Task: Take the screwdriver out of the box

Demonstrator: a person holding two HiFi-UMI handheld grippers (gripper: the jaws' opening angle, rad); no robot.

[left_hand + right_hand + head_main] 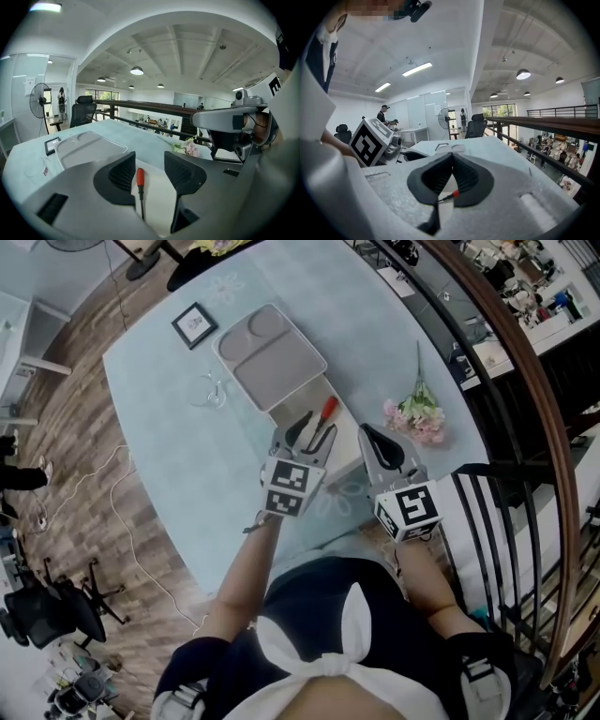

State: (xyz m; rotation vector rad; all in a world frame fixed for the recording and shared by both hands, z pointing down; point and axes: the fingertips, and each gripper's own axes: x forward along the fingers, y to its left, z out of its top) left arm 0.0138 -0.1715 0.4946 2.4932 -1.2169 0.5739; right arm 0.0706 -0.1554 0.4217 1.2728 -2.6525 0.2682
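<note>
Red-handled screwdriver (140,177) sits between wide-open jaws of left gripper (150,163) | shaft along jaws, handle far | right gripper (451,159) closed, empty, farther off

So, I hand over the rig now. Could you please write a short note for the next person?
Left gripper: jaws apart, one on each side of the screwdriver, not closed on it.
Right gripper: jaws together, holding nothing.
The screwdriver lies flat in the open box, red handle away from the person.
Done: left gripper is in place.
Left: close on the screwdriver and lift it out.
</note>
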